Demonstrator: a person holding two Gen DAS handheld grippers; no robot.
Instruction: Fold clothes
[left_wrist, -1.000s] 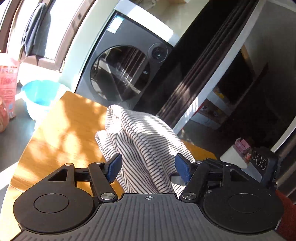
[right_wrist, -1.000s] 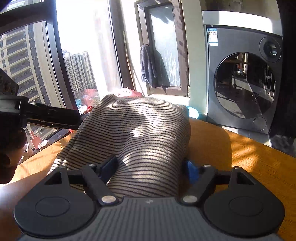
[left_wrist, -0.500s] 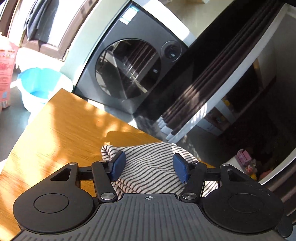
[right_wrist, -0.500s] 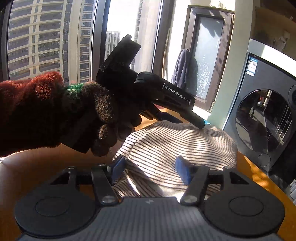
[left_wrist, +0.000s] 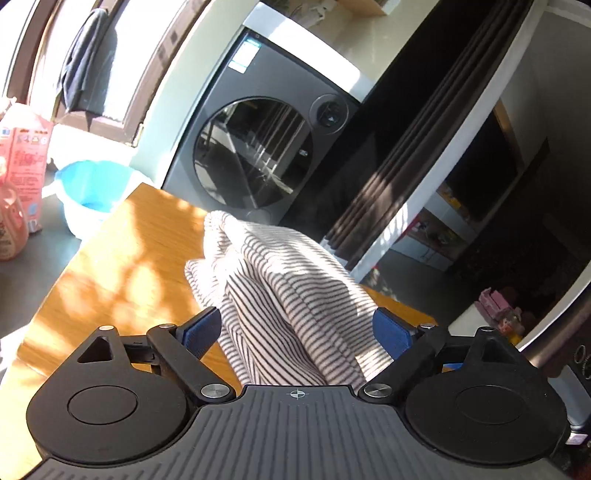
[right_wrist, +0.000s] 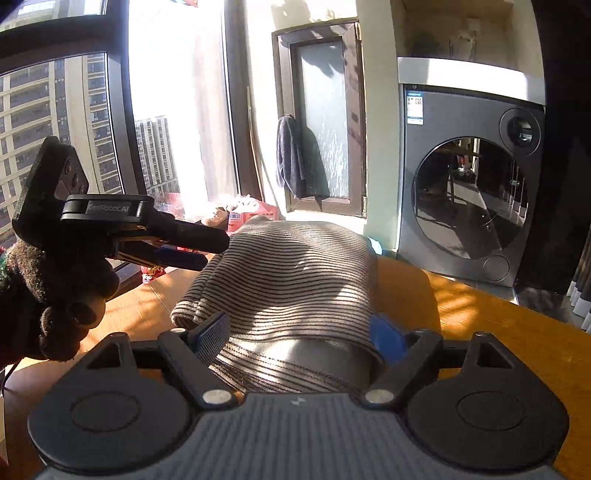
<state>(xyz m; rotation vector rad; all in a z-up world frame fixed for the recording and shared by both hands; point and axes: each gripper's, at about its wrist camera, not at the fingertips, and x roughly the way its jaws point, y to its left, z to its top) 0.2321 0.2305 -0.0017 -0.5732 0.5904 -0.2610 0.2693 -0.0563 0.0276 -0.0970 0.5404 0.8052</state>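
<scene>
Striped garment (left_wrist: 291, 291) bunched on table (left_wrist: 122, 258), long axis runs away frm cam

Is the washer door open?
No, the round glass door sits flush in the washer front, closed.

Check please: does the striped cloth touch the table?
Touching. The right wrist view shows the cloth's folded edge lying on the table, with no gap under it.

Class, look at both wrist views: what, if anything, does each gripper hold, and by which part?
Nothing is gripped. The striped garment lies between the jaws of the left gripper and right gripper, but both are opening and their pads stand clear.
</scene>
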